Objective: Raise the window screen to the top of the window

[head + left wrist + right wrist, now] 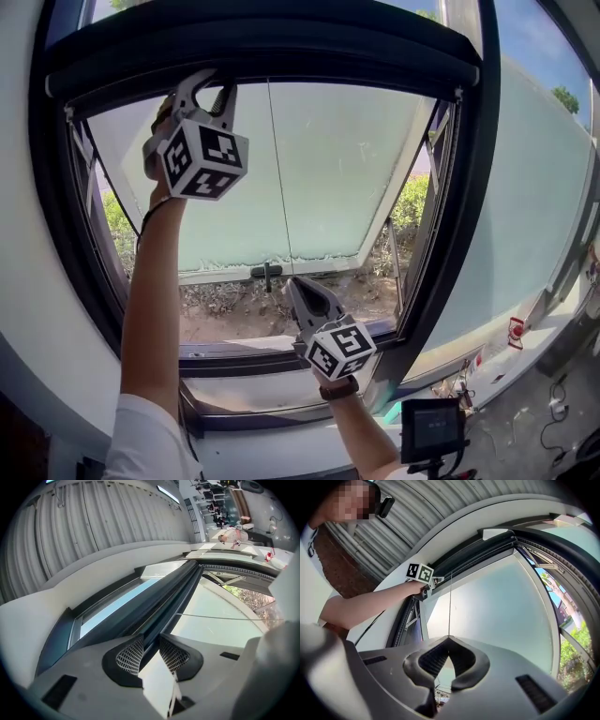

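Observation:
The window screen's dark bottom bar [281, 58] sits high in the window, close under the top frame. My left gripper [208, 89] reaches up and is shut on the left part of this bar; in the left gripper view the bar [164, 602] runs away from between the mesh pads [131, 656]. A thin pull cord [269, 169] hangs from the bar down the middle of the window. My right gripper [291, 284] is lower, near the sill, with its jaws shut on that cord [450, 602], which rises straight from the tips of the right gripper [449, 639].
Behind the cord a frosted pane [309, 178] stands tilted outward, with bare ground and bushes [244, 314] beyond. The dark window frame [459, 234] runs down the right side. A small monitor on a stand [431, 429] sits at the lower right above a cabled floor.

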`<state>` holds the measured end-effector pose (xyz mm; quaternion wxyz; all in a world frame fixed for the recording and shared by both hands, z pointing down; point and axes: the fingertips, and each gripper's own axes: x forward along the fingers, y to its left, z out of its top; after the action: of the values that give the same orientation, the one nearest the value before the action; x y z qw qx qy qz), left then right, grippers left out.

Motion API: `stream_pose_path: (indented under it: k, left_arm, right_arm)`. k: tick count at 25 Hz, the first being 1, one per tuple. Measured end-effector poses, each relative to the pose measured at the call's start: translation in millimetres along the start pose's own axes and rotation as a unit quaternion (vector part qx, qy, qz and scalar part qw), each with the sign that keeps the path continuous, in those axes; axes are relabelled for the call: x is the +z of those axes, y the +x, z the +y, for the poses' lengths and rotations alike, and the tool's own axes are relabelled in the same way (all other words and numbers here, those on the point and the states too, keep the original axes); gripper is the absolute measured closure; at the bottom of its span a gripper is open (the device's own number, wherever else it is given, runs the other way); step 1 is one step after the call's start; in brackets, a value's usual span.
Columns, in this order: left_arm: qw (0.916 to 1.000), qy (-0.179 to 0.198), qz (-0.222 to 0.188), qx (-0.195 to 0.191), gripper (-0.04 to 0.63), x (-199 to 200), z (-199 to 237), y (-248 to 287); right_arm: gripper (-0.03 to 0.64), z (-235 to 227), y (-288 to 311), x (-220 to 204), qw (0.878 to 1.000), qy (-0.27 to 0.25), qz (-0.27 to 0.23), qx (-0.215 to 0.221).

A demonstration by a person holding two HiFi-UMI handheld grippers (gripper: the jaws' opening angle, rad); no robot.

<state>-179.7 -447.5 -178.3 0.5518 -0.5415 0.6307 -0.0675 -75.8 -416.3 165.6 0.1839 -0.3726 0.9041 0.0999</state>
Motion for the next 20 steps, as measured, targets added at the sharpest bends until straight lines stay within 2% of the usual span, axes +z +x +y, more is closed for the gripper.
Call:
stream_pose_path:
  k: [4, 7, 9, 11, 13, 15, 18, 20]
  left_arm:
    - [0.9997, 0.004, -0.017, -0.015, 0.514, 8.0, 7.9, 7.3]
    - [0.9996, 0.015, -0.023, 0.01, 0.514, 8.1, 9.6, 3.0]
    - [0.9994, 0.002, -0.024, 0.023, 0.514, 9.7, 9.5, -3.9]
    - [0.9983, -0.05, -0.03, 0.008, 0.515, 9.1, 3.2, -19.8]
    - [0.9911, -0.127, -0.037, -0.018, 0.515, -1.7, -10.4, -46.3]
    - [0.9802, -0.193, -0.028, -0.034, 0.515, -24.4, -34.4, -79.2]
    - [0.9638, -0.263, 0.008, -0.045, 0.515, -61.8, -89.3, -134.5]
    - [0.9479, -0.311, 0.037, -0.058, 0.515, -79.0, -134.2, -174.4]
  right_arm:
    - [0.615, 0.3, 10.9, 9.1, 1.0, 0.012, 0.006, 0.012]
    - [0.615, 16.4, 18.2, 8.7, 0.999, 0.032, 0.009, 0.033]
    - [0.615, 22.9, 17.3, 4.6, 0.999, 0.027, 0.01, 0.031]
    - [0.615, 24.2, 10.5, 5.4, 0.999, 0.041, -0.014, 0.028]
    - [0.615, 25.0, -0.6, 14.1, 0.996, 0.064, -0.058, 0.037]
    - [0.615, 24.6, -15.5, 26.6, 0.992, 0.064, -0.1, 0.04]
    - [0.615, 20.1, -42.4, 43.6, 0.988, 0.051, -0.145, 0.033]
    - [0.615, 16.2, -60.3, 46.7, 0.986, 0.049, -0.155, 0.027]
